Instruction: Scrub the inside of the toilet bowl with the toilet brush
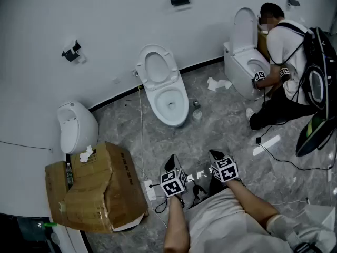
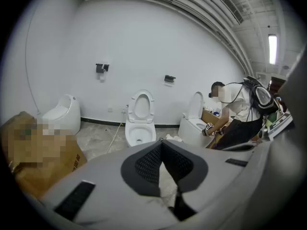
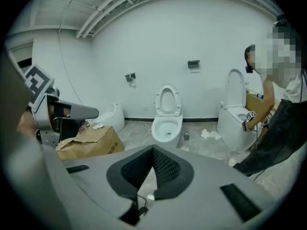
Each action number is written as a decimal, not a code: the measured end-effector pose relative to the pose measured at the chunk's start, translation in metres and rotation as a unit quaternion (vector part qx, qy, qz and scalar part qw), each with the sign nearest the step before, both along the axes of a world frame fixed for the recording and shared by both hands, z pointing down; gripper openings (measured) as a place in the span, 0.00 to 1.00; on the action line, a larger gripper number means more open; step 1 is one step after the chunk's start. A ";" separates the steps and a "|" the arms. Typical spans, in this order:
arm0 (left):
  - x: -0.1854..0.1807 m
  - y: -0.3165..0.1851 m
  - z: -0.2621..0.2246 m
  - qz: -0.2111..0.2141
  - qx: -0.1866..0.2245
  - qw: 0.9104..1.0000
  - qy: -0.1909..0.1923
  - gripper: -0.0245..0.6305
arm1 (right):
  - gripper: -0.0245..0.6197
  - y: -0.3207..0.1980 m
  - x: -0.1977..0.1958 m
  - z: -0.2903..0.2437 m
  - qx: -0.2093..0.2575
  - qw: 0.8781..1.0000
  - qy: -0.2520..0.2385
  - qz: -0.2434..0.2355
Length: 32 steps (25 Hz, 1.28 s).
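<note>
Facing: open toilet, lid up, well ahead.
Left gripper: clenched, empty.
Right gripper: clenched, empty.
Left of toilet: cardboard box, urinal.
Right of toilet: kneeling person.
Before toilet: white cable on floor.

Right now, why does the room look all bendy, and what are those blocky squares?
Left gripper view: the wide lens bends the ceiling pipes and blackens the corners; the blocky patch over the cardboard box was added afterwards. Right gripper view: same bending, with a patch on the person. Head view: even light, no glare, middle toilet sharp.
</note>
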<state>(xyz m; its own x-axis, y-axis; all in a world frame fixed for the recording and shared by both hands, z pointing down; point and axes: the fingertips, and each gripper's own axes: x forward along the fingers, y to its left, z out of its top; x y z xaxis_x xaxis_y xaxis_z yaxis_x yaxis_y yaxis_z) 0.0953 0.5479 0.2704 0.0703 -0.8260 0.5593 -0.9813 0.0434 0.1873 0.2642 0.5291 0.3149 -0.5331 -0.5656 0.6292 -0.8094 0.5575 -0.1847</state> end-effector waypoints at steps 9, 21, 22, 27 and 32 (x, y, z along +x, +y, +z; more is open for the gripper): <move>0.019 -0.037 -0.010 -0.010 0.011 0.999 -0.029 0.08 | 0.04 -0.061 0.017 -0.023 0.031 0.999 0.007 -0.008; 0.032 -0.042 -0.010 -0.049 0.027 0.997 -0.050 0.08 | 0.04 -0.084 0.026 -0.029 0.061 0.997 -0.001 -0.045; 0.032 -0.041 -0.008 -0.048 0.025 0.997 -0.051 0.08 | 0.04 -0.083 0.025 -0.028 0.050 0.998 -0.012 -0.047; 0.026 -0.050 -0.006 -0.066 0.030 0.997 -0.034 0.08 | 0.04 -0.086 0.029 -0.020 0.037 0.997 -0.007 -0.061; 0.026 -0.077 -0.001 -0.058 0.028 0.997 -0.037 0.08 | 0.04 -0.113 0.043 -0.010 0.026 0.999 -0.008 -0.032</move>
